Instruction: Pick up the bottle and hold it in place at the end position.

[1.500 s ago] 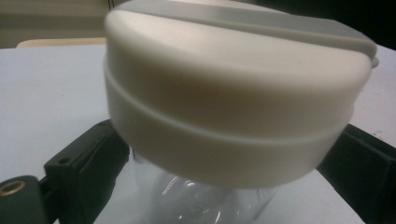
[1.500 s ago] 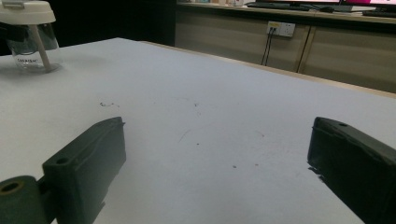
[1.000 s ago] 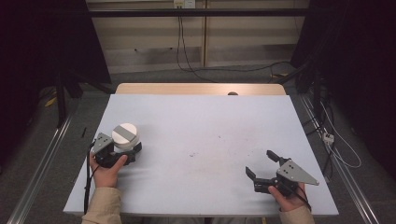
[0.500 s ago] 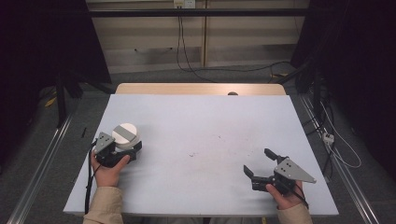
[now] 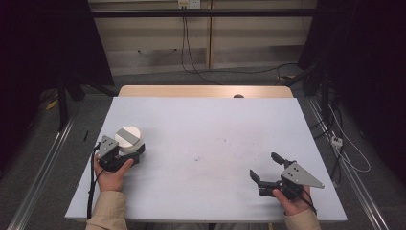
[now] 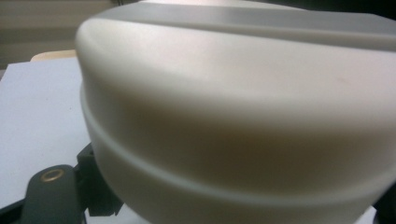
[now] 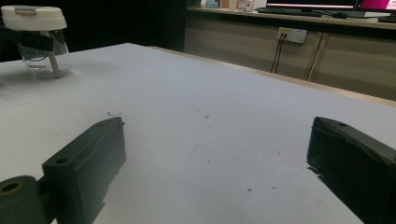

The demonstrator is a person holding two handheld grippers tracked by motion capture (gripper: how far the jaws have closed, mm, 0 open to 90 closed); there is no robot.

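High view: left claw [image 5: 125, 152] clamped on white-lidded jar [image 5: 129, 139], near left edge of surface [image 5: 215, 124]; little shift since a second ago. Right claw [image 5: 268, 173] wide, empty, drifted slightly toward centre; likely approach.
Left claw view: lid [image 6: 233, 93] close up.
Right claw view: jar label unreadable.
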